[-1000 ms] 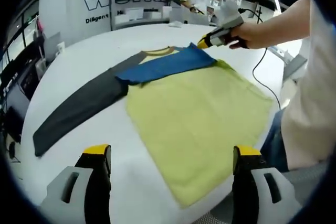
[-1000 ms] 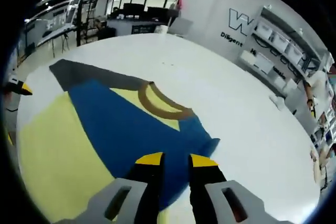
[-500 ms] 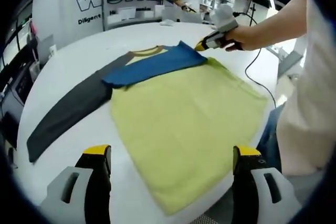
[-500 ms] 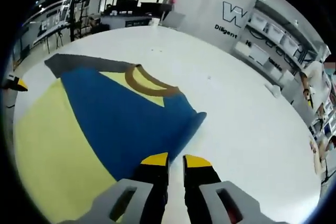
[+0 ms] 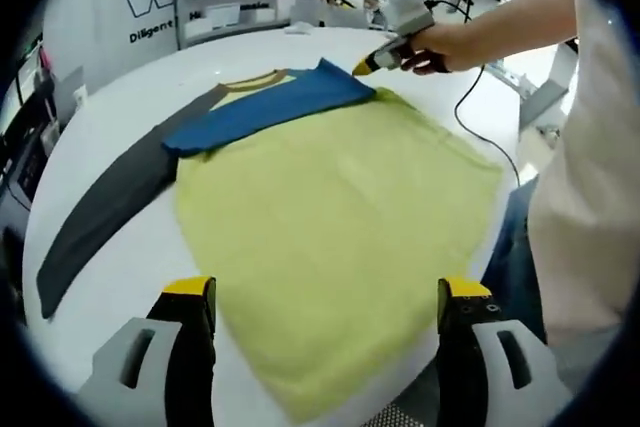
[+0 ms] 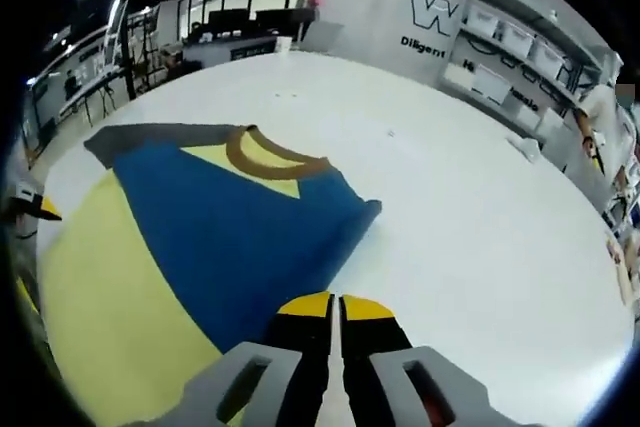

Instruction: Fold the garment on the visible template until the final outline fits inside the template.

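My right gripper [image 6: 335, 299] is pinched nearly closed at the blue sleeve [image 6: 240, 242]; left gripper [image 5: 325, 292] gapes wide, empty, above the white tabletop [image 6: 480, 217].

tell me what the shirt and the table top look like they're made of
The shirt looks like soft knit fabric, probably cotton jersey: matte, it drapes in gentle wrinkles, and its blue sleeve folds flat across the yellow body, with a ribbed-looking brown collar. The table looks like a hard, smooth white laminate or painted board with a faint sheen; the exact material is unclear.
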A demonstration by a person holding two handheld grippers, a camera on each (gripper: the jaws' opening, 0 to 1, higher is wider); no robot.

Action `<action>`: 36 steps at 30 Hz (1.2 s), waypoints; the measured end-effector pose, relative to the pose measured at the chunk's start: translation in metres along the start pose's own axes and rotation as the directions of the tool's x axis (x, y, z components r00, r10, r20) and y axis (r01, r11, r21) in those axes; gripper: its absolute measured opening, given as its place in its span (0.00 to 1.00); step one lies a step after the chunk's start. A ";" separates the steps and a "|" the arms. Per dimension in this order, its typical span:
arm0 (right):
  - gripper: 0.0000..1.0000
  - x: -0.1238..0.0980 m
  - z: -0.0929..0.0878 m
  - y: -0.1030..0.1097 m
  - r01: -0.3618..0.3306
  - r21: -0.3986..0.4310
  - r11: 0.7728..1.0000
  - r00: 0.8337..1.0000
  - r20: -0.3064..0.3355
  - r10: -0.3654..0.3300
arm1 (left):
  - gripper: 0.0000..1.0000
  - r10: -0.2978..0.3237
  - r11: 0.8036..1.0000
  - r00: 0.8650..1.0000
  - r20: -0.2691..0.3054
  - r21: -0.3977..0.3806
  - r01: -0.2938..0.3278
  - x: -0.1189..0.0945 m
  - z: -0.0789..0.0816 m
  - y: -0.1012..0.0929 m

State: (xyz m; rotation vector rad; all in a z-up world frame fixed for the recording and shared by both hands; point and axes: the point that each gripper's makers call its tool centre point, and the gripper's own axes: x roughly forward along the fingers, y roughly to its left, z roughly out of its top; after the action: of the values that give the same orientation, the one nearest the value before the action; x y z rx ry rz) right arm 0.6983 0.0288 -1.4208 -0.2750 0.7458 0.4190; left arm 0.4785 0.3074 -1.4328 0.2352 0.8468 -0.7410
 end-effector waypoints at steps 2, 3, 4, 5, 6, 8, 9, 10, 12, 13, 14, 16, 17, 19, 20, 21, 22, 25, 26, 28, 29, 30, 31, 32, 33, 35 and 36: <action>0.03 -0.001 0.005 0.007 -0.018 0.023 1.000 1.000 0.025 0.017 | 0.92 -0.002 1.000 1.000 -0.005 0.001 0.002 0.001 -0.001 -0.001; 0.05 -0.001 0.005 0.007 -0.017 0.021 1.000 1.000 0.024 0.017 | 0.92 -0.002 1.000 1.000 -0.005 0.000 0.002 0.001 -0.001 -0.001; 0.07 0.003 0.001 0.012 -0.023 0.007 1.000 1.000 0.004 0.023 | 0.92 -0.002 1.000 1.000 -0.008 0.000 0.002 0.002 -0.001 -0.001; 0.09 0.005 -0.001 0.013 -0.027 0.010 1.000 1.000 -0.005 0.027 | 0.92 -0.002 1.000 1.000 -0.011 0.000 0.002 0.003 -0.002 -0.001; 0.09 0.008 -0.004 0.013 -0.032 0.020 0.999 0.999 -0.011 0.032 | 0.91 -0.002 1.000 1.000 -0.013 -0.002 0.002 0.003 -0.002 -0.002; 0.01 0.009 -0.007 0.012 -0.024 -0.005 1.000 0.999 -0.030 0.024 | 0.91 -0.003 1.000 1.000 -0.018 -0.005 0.003 0.005 -0.004 -0.001; 0.00 0.008 -0.012 0.009 -0.009 -0.045 0.999 0.998 -0.060 0.006 | 0.90 -0.003 1.000 1.000 -0.023 -0.007 0.002 0.006 -0.005 -0.001; 0.00 0.009 -0.010 0.009 -0.012 -0.034 0.999 0.999 -0.046 0.010 | 0.88 -0.001 1.000 1.000 -0.031 -0.012 0.001 0.007 -0.007 -0.001; 0.00 0.009 -0.011 0.009 -0.019 -0.024 1.000 0.999 -0.043 0.018 | 0.84 0.010 1.000 0.999 -0.038 -0.013 -0.011 0.006 -0.009 0.001; 0.00 0.009 -0.011 0.009 -0.020 -0.033 0.999 0.999 -0.044 0.018 | 0.81 0.012 1.000 0.999 -0.040 -0.013 -0.013 0.006 -0.009 0.001; 0.00 0.009 -0.011 0.008 -0.020 -0.034 0.999 0.999 -0.043 0.018 | 0.79 0.014 1.000 0.999 -0.039 -0.018 -0.015 0.006 -0.009 0.003; 0.00 0.008 -0.010 0.008 -0.029 -0.028 0.999 0.999 -0.038 0.028 | 0.75 0.025 0.999 0.999 -0.038 -0.027 -0.026 0.006 -0.009 0.006; 0.00 0.008 -0.010 0.008 -0.034 -0.032 0.999 0.999 -0.036 0.033 | 0.71 0.039 0.999 0.998 -0.040 -0.020 -0.040 0.006 -0.009 0.009; 0.00 0.008 -0.010 0.006 -0.054 -0.022 0.998 0.998 -0.025 0.053 | 0.65 0.060 0.998 0.997 -0.046 -0.008 -0.060 0.005 -0.010 0.014; 0.00 0.007 -0.011 0.004 -0.057 -0.024 0.998 0.998 -0.024 0.056 | 0.63 0.066 0.998 0.997 -0.048 -0.006 -0.066 0.005 -0.010 0.015; 0.00 0.007 -0.011 0.003 -0.060 -0.023 0.998 0.998 -0.024 0.059 | 0.61 0.073 0.997 0.996 -0.048 -0.003 -0.074 0.005 -0.010 0.017; 0.00 0.007 -0.011 0.003 -0.079 -0.012 0.997 0.997 -0.019 0.078 | 0.61 0.079 0.997 0.996 -0.050 0.007 -0.079 0.005 -0.011 0.017; 0.00 0.007 -0.012 -0.001 -0.101 -0.010 0.995 0.995 -0.022 0.101 | 0.61 0.089 0.996 0.995 -0.050 0.012 -0.088 0.006 -0.011 0.017; 0.00 0.006 -0.013 -0.003 -0.103 -0.006 0.995 0.994 -0.022 0.103 | 0.61 0.092 0.996 0.995 -0.048 0.009 -0.092 0.007 -0.011 0.016; 0.00 0.005 -0.018 -0.006 -0.119 0.024 0.993 0.992 -0.038 0.120 | 0.62 0.096 0.995 0.994 -0.046 0.004 -0.096 0.007 -0.011 0.016; 0.00 0.003 -0.025 -0.013 -0.096 0.066 0.993 0.993 -0.062 0.100 | 0.62 0.098 0.995 0.994 -0.045 0.002 -0.098 0.007 -0.011 0.016; 0.00 0.002 -0.031 -0.023 -0.065 0.056 0.996 0.994 -0.086 0.069 | 0.62 0.098 0.995 0.994 -0.045 0.001 -0.099 0.007 -0.011 0.016; 0.00 0.001 -0.030 -0.030 -0.051 0.060 0.997 0.996 -0.070 0.056 | 0.62 0.099 0.995 0.994 -0.045 0.000 -0.099 0.007 -0.011 0.016; 0.00 -0.001 -0.029 -0.032 -0.049 0.084 0.995 0.997 -0.058 0.054 | 0.62 0.099 0.995 0.994 -0.045 0.001 -0.099 0.007 -0.011 0.016; 0.00 -0.002 -0.025 -0.033 -0.050 0.101 0.994 0.998 -0.036 0.053 | 0.62 0.098 0.995 0.994 -0.044 0.001 -0.098 0.007 -0.011 0.016; 0.00 -0.008 -0.016 -0.027 -0.053 0.059 0.997 0.998 -0.016 0.054 | 0.62 0.098 0.995 0.994 -0.044 0.001 -0.099 0.007 -0.010 0.016; 0.00 -0.009 -0.013 -0.020 -0.067 0.070 0.995 0.998 -0.009 0.067 | 0.62 0.099 0.995 0.994 -0.044 -0.001 -0.099 0.007 -0.010 0.016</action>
State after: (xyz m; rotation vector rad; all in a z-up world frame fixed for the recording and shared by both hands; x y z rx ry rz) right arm 0.6937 0.0034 -1.4216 -0.1877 0.7809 0.4544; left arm 0.4860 0.3203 -1.4463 0.2900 0.8717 -0.6439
